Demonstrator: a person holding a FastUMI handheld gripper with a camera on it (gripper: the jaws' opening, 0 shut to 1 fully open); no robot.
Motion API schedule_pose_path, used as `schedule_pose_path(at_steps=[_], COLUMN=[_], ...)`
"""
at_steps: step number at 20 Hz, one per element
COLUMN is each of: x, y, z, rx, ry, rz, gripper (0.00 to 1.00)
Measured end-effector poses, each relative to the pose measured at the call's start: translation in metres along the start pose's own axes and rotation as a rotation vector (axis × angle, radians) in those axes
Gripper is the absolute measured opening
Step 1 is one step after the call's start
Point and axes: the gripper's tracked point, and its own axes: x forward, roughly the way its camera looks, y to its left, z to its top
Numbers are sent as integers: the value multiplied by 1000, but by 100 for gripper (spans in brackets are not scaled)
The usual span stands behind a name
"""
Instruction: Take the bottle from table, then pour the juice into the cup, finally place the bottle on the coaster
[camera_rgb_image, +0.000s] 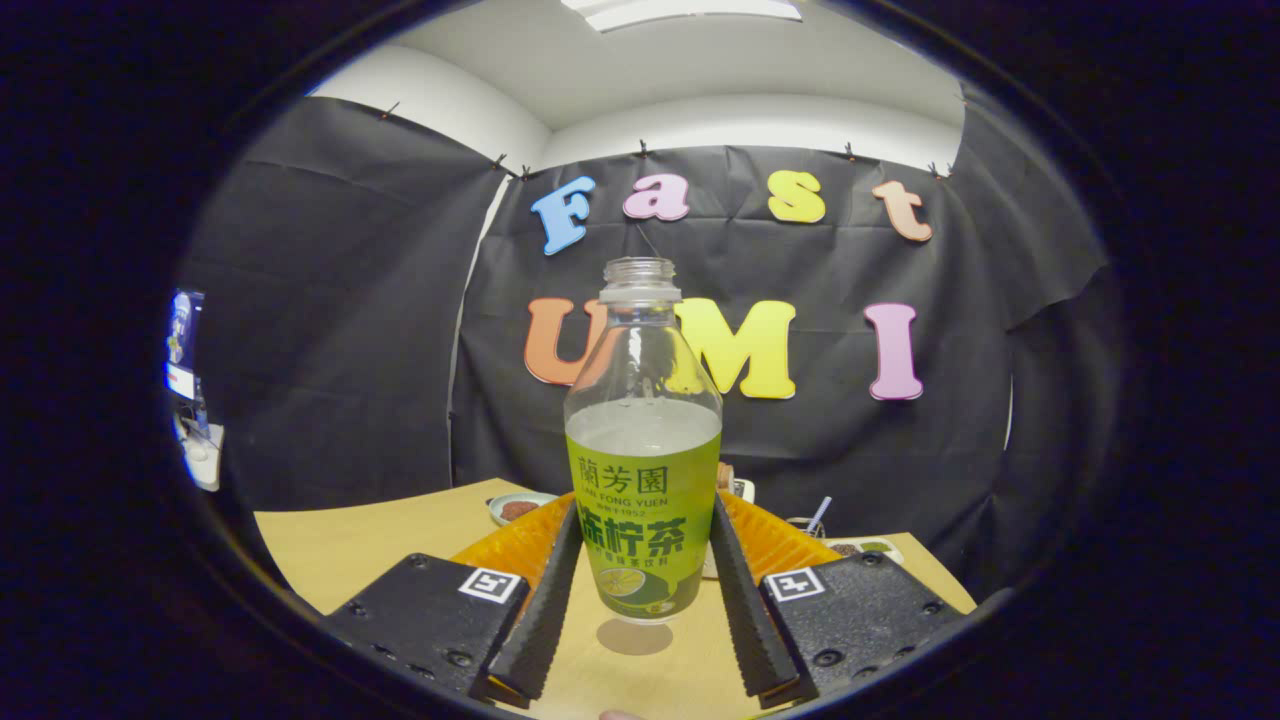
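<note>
A clear, uncapped bottle (643, 440) with a green label stands upright between my fingers, holding pale liquid up to the top of the label. My gripper (645, 508) is shut on it, one finger (545, 590) pressing each side of the label. The bottle's base hangs a little above the wooden table (360, 550), with its round shadow just below. A small glass-like vessel with a thin stick in it (808, 522) sits beyond the right finger; I cannot tell whether it is the cup.
A small dish of reddish-brown bits (518, 508) lies beyond the left finger. A flat plate with dark and green bits (866, 548) sits at the table's far right. A lit screen (183, 345) stands off to the left, past the table.
</note>
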Motion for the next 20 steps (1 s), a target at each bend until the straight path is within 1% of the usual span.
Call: schedule_pose_path(at_steps=[2,4,7,9,11,14,17,20], x=[17,35,64,80,96,111,121,125], y=[7,18,16,10,-3,-6,-4,-1], z=[-8,-28,-57,-81,-104,-134,-158,-172], rx=[-6,29,98,123,109,132,116,92], ry=[9,46,100,148,187,235,273,288], rz=[12,39,51,39,6,-2,-2,-3], gripper=[74,75,75,75,75,75,75,75])
